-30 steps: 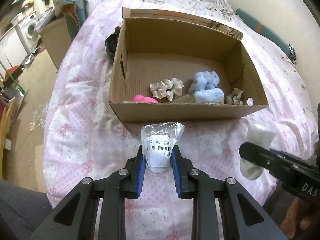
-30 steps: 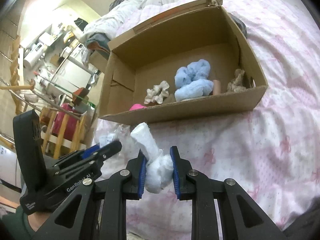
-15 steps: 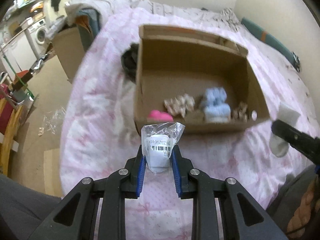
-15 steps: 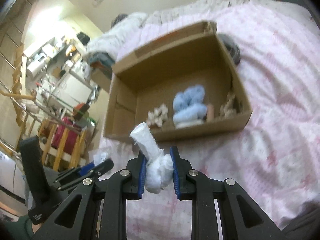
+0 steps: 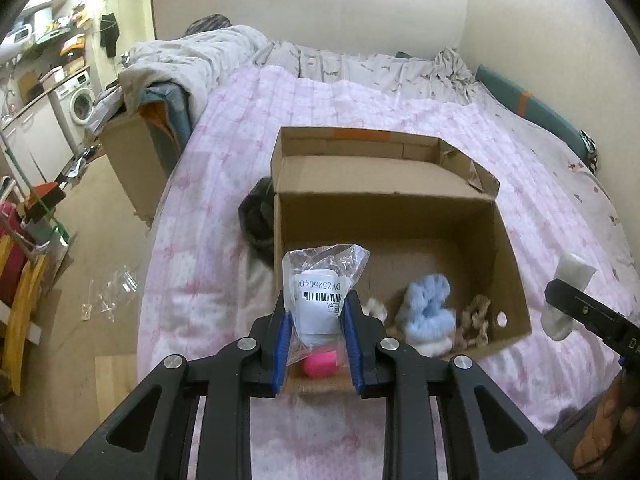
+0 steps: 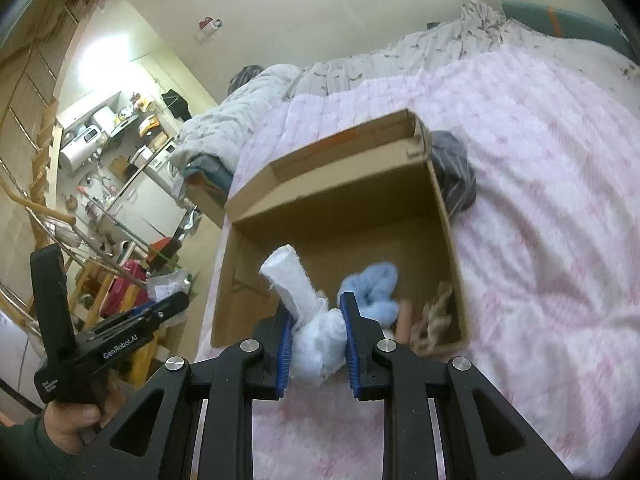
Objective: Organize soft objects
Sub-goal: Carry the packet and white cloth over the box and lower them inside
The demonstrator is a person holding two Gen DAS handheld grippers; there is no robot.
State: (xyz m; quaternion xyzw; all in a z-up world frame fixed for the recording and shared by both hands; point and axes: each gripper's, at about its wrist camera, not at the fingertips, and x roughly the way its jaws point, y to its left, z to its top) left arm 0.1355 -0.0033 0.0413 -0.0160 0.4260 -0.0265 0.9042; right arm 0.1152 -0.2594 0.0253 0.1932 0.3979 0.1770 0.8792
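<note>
Both my hands have come up and forward since a second ago, so the cardboard box (image 5: 396,216) that sat ahead of me on the bed now lies partly under my loads. My left tool (image 5: 315,328) pinches a clear plastic packet (image 5: 320,284) with a barcode label, hanging over the box's near left corner, above the pink thing (image 5: 319,364). My right tool (image 6: 316,340) pinches a white sock (image 6: 310,320) over the near wall. To do this well I should carry each load fully past the near wall before I loosen my hold, and aim for bare cardboard behind the blue scrunchie (image 5: 430,308) and beige scrunchie (image 5: 474,320). The pink quilt (image 5: 240,168) beyond stays out of it.
</note>
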